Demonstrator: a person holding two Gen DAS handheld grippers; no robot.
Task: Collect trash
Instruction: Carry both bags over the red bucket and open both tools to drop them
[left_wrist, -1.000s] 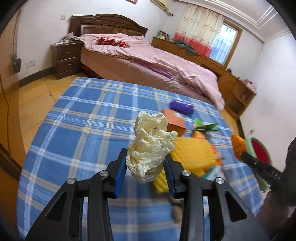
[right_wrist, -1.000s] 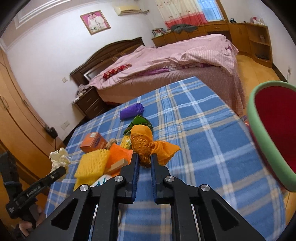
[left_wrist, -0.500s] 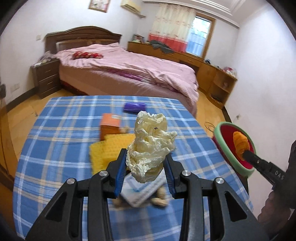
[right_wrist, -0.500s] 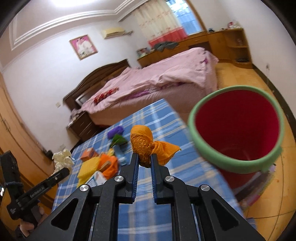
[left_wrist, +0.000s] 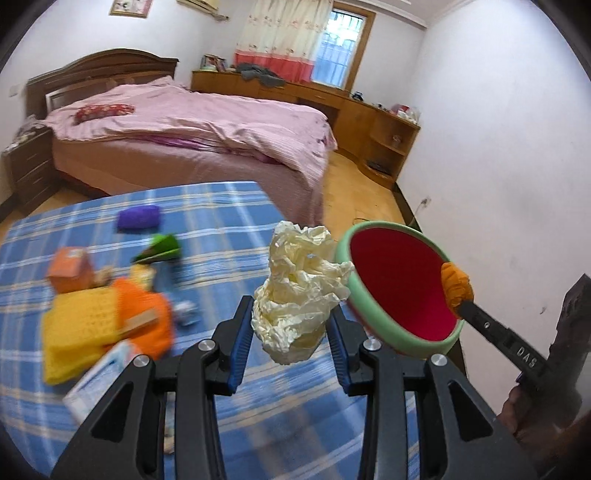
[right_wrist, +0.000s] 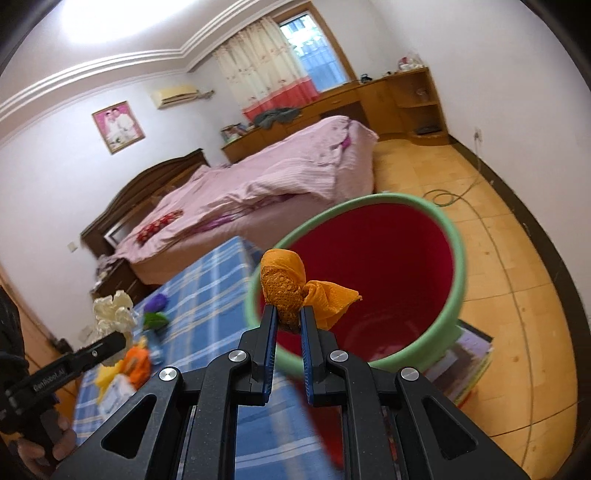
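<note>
The right hand-held gripper (right_wrist: 287, 320) was clenched on a knotted wad of orange netting (right_wrist: 291, 286), and over the last second it had swung off the tabletop (left_wrist: 229, 218) to hang over the mouth of the green-rimmed red bin (right_wrist: 456, 254). From the left wrist view the orange wad sat at about 3 o'clock, just over the near rim of the bin — so, as a judgement, letting go here would probably drop it inside, though the fisheye made it hard to say how well centred it was.

The left hand-held gripper (left_wrist: 291, 328) was grasping a crumpled cream plastic bag (left_wrist: 299, 291), its blue pads pressed into either side of the crumple. It had turned toward the bin too: a second ago the wad was framed against the clutter, and now the bin's rim lay just beside it at 2 o'clock.

More trash lay on the blue checked cloth at 9 to 10 o'clock — a purple packet (left_wrist: 138, 218), a green wrapper (left_wrist: 160, 249), a small orange carton (left_wrist: 70, 267), a yellow sponge (left_wrist: 79, 319) and a white box (left_wrist: 99, 380), blurred by the motion. Two pieces were near delivery; the bin looked empty, so most of the collecting remained.
</note>
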